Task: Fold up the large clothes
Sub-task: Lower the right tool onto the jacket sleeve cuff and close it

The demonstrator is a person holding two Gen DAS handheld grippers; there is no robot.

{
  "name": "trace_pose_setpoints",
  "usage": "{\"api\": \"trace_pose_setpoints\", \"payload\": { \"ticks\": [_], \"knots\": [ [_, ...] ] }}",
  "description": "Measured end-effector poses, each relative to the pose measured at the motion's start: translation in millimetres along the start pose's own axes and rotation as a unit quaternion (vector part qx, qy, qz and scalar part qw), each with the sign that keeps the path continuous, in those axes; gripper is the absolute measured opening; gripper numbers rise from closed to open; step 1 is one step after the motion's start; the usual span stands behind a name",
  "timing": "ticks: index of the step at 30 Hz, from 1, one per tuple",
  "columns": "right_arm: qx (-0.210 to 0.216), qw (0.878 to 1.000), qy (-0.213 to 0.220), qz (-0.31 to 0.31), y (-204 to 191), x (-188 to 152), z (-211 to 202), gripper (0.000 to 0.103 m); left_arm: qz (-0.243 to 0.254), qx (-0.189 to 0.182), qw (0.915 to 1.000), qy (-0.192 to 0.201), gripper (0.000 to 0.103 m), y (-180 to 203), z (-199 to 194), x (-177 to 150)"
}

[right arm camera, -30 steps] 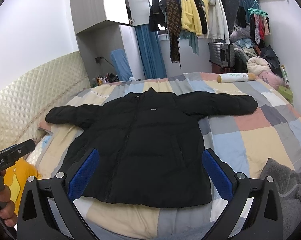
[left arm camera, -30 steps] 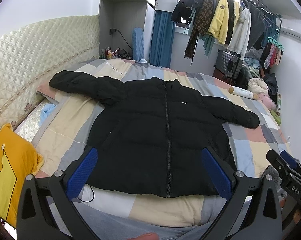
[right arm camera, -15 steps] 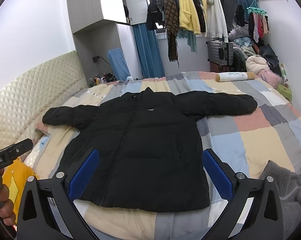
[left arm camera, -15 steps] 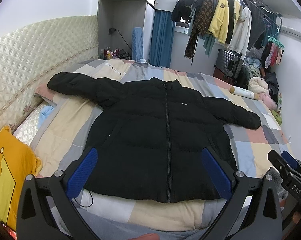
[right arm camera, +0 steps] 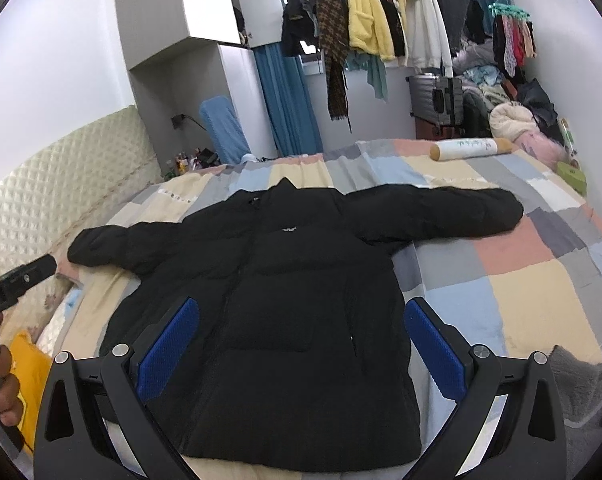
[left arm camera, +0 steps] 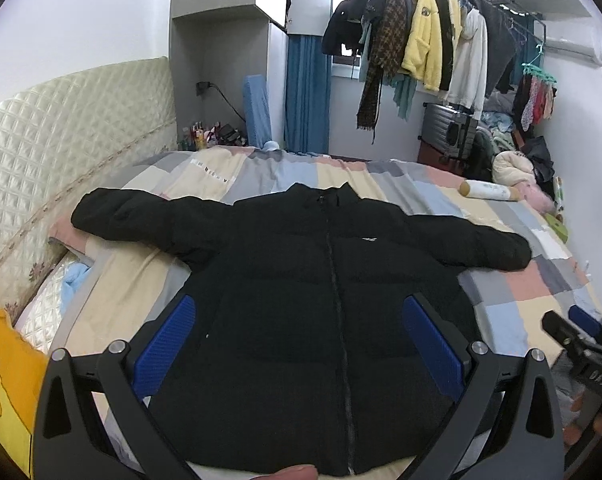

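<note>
The black jacket point(left arm camera: 321, 288) looks bigger and closer than it did a second ago, so both grippers have moved in toward it. It lies flat on the bed point(left arm camera: 513, 292), front side up, zipped, with both sleeves spread out to the sides. The left gripper point(left arm camera: 299, 344) is spread wide and holds nothing. The right gripper point(right arm camera: 301, 344) is spread wide too, and holds nothing. Both hang above the bottom part of the jacket and do not touch it. The bottom edge of the jacket is partly hidden behind the gripper frames. The yellow pillow point(left arm camera: 5, 364) is cut off at the left edge. The little white mark on the jacket's chest is too small to read.
</note>
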State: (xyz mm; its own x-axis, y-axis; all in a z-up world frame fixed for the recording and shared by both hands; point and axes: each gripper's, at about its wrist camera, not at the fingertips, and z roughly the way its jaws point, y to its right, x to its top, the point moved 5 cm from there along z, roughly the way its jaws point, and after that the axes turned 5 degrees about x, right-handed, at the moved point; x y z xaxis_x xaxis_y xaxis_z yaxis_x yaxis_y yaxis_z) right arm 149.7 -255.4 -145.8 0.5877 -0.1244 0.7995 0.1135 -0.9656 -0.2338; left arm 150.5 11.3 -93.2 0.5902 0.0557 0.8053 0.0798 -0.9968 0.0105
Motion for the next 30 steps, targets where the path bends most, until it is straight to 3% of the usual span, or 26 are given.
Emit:
{"api": "trace_pose_setpoints", "payload": {
  "ticks": [9, 18, 26, 30],
  "knots": [
    [-0.033, 0.999, 0.021, 0.005, 45.1, 31.4, 37.1, 0.103, -0.014, -0.015, 0.9992, -0.035, 0.103, -9.0, 56.2, -19.0],
    [-0.078, 0.996, 0.052, -0.002, 129.2, 72.6, 83.7, 0.103, -0.014, -0.033, 0.9977, -0.058, 0.103, -10.6, 90.7, -38.1],
    [-0.107, 0.994, 0.021, 0.020, 244.4, 87.3, 150.9, 0.103, -0.015, -0.045, 0.9970, -0.061, 0.103, -9.0, 112.5, -42.7],
    [-0.059, 0.993, 0.014, 0.106, 307.1, 88.1, 179.1, 0.103, -0.032, -0.046, 0.9968, -0.058, 0.103, -10.1, 123.9, -45.2]
  ]
}}
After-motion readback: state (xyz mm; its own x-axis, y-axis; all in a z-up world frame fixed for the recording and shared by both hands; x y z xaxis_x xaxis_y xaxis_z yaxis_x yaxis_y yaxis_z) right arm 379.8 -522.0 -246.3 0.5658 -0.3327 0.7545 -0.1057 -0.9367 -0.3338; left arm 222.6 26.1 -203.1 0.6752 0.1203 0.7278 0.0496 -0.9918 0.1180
